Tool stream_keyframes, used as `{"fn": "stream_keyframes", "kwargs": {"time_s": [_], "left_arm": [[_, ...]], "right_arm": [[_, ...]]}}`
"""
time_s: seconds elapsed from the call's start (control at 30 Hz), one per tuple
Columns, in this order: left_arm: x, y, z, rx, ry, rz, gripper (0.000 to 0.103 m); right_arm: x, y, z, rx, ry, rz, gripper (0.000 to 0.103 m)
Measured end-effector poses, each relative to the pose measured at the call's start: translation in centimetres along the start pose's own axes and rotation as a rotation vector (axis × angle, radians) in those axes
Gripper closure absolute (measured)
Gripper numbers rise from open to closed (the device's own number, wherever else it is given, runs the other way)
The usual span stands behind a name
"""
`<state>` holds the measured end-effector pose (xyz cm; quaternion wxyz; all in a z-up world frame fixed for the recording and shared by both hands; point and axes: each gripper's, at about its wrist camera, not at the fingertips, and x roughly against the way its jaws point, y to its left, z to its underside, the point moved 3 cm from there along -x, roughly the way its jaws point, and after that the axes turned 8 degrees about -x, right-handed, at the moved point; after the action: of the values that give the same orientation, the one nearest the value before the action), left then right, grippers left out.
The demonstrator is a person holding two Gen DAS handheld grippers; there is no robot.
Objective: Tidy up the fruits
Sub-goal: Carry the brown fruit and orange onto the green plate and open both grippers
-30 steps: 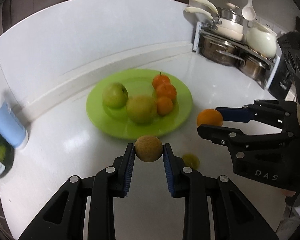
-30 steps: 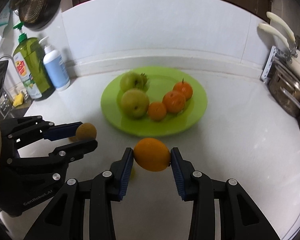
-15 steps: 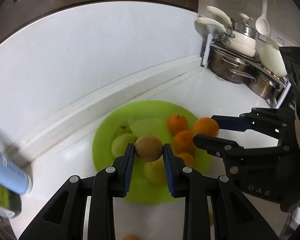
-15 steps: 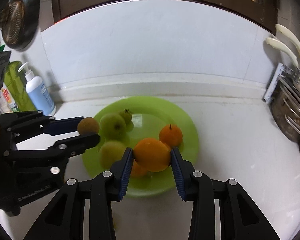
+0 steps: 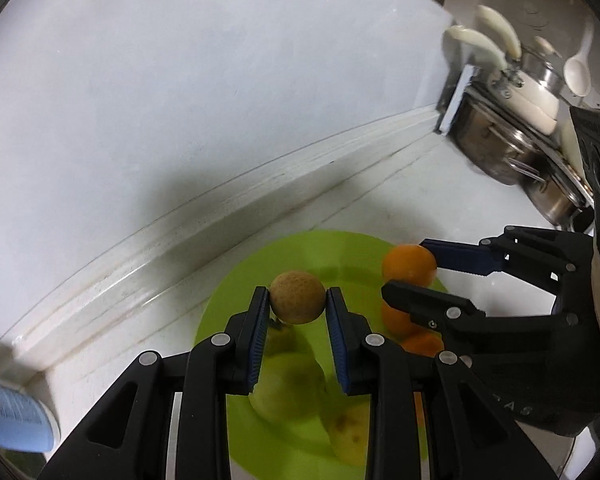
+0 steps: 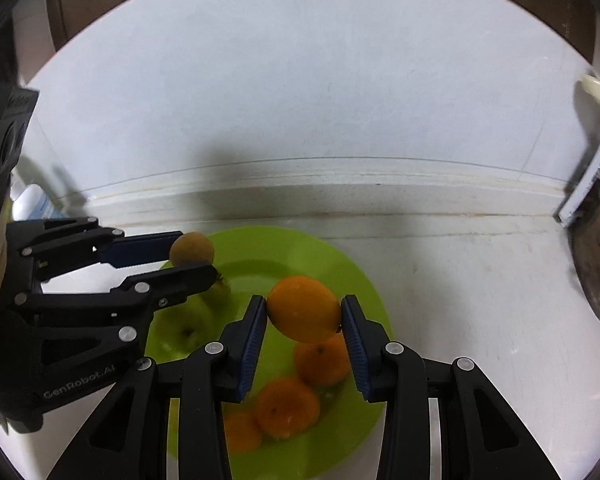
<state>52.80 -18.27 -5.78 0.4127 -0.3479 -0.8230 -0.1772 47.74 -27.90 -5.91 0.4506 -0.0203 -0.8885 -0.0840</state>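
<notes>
Left gripper (image 5: 297, 307): blue pads pinching a small round brown fruit (image 5: 297, 298) at its widest girth, held in the air over the 11 o'clock part of the green plate (image 5: 236, 300) as that camera sees it. Right gripper (image 6: 304, 316): pads clamped on a large orange (image 6: 304, 308), suspended above the plate's middle, just past three small oranges (image 6: 286, 408) lying at 6 o'clock on the plate (image 6: 352, 276). Plate contents, other: two pale green apples (image 5: 288, 392), beneath and nearer than the left gripper's load; a smaller green fruit (image 6: 220, 290) by the left finger in the right view. Key relation: each carried fruit hangs directly over the plate, so the drop point lies straight down from each pair of pads; both fruits are round, no long axis to align. Bare green shows at 12 o'clock of the plate, beyond both loads, and looks the safer landing. Left load sits nearer the apples, right load nearer the oranges. Risk, judged: a release onto resting fruit could send either rolling off the rim. Surroundings: white counter (image 6: 460, 280), steel pots (image 5: 512, 148) at 2 o'clock, blue bottle (image 5: 12, 420) at 8 o'clock.
</notes>
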Motion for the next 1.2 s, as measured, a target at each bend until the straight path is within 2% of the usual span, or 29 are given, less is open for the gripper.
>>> {"fn": "stream_keyframes", "kwargs": {"time_s": [0.23,0.77,0.83,0.9,1.07,1.2], "left_arm": [[-1.6,1.0,-1.0,0.001,0.026,-0.006,0.074],[-2.9,1.2,-1.5,-0.002,0.065,-0.017,0.073],[-2.4,1.2,-1.4,-0.001,0.055,-0.025,0.071],[-1.5,1.3,-1.4,0.009,0.031,-0.036,0.068],[1.9,1.0,-1.0,0.001,-0.047,-0.093,0.064],[5.3,0.2,-0.1,-0.004,-0.114,-0.159,0.054]], "right_arm": [[-2.2,-0.2,-1.0,0.004,0.043,-0.004,0.064],[-3.1,-0.4,-1.4,0.007,0.082,-0.009,0.063],[-3.3,-0.5,-1.5,-0.001,0.085,-0.019,0.063],[-3.3,-0.6,-1.4,-0.015,0.085,-0.028,0.057],[-1.5,-0.6,-0.9,-0.012,0.038,-0.008,0.057],[0.5,-0.2,-0.3,-0.022,-0.005,-0.015,0.057]]}}
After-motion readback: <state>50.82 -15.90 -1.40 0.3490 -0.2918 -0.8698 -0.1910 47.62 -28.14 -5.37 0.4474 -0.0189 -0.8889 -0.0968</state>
